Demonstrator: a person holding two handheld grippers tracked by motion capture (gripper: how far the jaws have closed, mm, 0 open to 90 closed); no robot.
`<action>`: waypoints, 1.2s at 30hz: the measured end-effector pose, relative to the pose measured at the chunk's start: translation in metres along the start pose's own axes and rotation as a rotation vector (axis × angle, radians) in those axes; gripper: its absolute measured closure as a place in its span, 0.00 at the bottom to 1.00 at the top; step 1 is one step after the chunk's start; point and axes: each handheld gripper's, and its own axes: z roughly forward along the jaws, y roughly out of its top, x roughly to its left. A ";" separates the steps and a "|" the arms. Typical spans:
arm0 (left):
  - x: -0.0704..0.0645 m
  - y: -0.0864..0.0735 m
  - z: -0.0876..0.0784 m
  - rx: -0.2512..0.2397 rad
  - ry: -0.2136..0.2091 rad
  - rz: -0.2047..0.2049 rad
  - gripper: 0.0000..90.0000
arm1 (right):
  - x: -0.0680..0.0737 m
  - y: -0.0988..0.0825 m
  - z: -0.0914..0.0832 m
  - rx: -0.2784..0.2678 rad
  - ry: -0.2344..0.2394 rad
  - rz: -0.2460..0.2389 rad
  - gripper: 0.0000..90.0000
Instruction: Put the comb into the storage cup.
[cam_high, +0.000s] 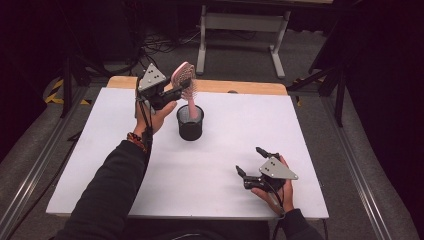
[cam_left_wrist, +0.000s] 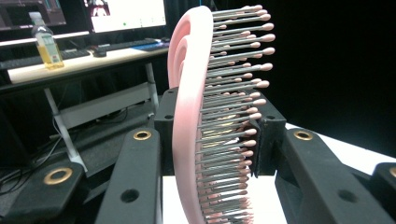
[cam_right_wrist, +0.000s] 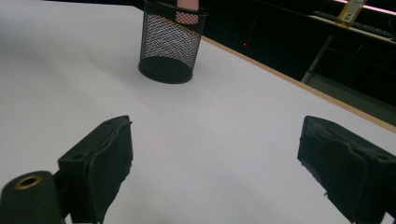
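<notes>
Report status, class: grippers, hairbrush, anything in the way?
Left gripper shut on pink hairbrush, handle down in black mesh cup. Right gripper open, resting on white table. Nothing in the way.

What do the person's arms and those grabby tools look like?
Both arms wear dark long sleeves, and a beaded bracelet sits on the left wrist. The left tool and the right tool are black, with two chunky jaws, brass-coloured rings at the joints, a grey three-cornered plate on top and a thin black cable trailing off.

No text, label, brand, number or sign is legible on anything in these views.
</notes>
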 end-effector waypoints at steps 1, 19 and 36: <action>0.000 -0.002 0.002 0.009 0.000 -0.003 0.71 | 0.000 0.000 0.000 0.002 0.003 -0.002 0.12; -0.003 -0.030 0.020 0.085 -0.015 -0.034 0.71 | 0.002 0.000 0.001 0.009 0.013 -0.016 0.12; -0.001 -0.047 0.023 0.097 -0.002 -0.080 0.70 | 0.003 0.000 0.002 0.018 0.016 -0.013 0.12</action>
